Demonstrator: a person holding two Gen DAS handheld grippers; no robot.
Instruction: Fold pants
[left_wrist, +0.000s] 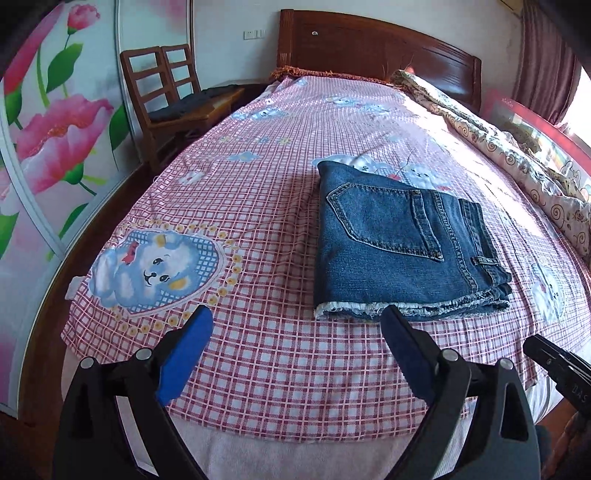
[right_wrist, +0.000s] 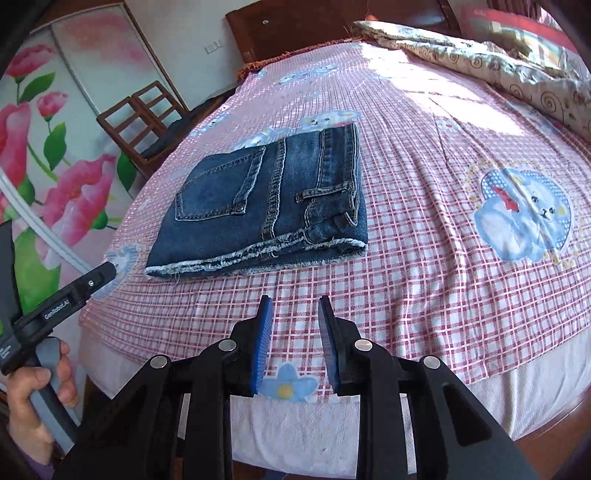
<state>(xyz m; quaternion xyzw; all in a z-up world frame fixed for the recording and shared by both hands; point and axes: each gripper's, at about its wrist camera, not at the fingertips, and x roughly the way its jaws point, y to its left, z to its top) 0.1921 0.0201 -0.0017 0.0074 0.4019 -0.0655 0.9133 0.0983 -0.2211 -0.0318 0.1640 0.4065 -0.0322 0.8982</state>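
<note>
- Pants (left_wrist: 402, 251), left wrist view: folded denim stack lying flat on the checked sheet (left_wrist: 258, 369), right of centre, back pocket facing up.
- Frayed hem edge facing the camera; folded edge pointing toward the headboard (left_wrist: 369, 44). Long axis running roughly near-to-far, tilting slightly right.
- Left gripper (left_wrist: 297, 325) hanging over the sheet near the bed's foot, jaws standing wide apart w/ nothing between them, blue pads apart from the denim.
- Right gripper's black tip showing at lower right edge; lettering on it too small to read for sure.
- Around: cartoon bear print (left_wrist: 155, 269) left of the pants, rolled quilt (left_wrist: 517, 158) along the right side, wooden chairs (left_wrist: 166, 99) at far left, flower-painted panels (left_wrist: 55, 147) beside them. Nothing sitting between gripper and pants.

- Right wrist view: pants (right_wrist: 266, 199) lying left of centre on the sheet (right_wrist: 406, 295), frayed hem toward the camera, waistband w/ belt loops on the right, pocket on the left.
- Right gripper (right_wrist: 295, 306) hovering over the sheet just short of the hem, jaws partly open w/ a narrow gap, gripping nothing.
- Left gripper (right_wrist: 88, 284) entering from the left, "GenRobot.AI" reading on its side; a hand (right_wrist: 33, 402) holding its grey handle.
- Bear print (right_wrist: 524, 214) at right, quilt (right_wrist: 517, 70) at top right, chairs (right_wrist: 140, 118) at upper left.
</note>
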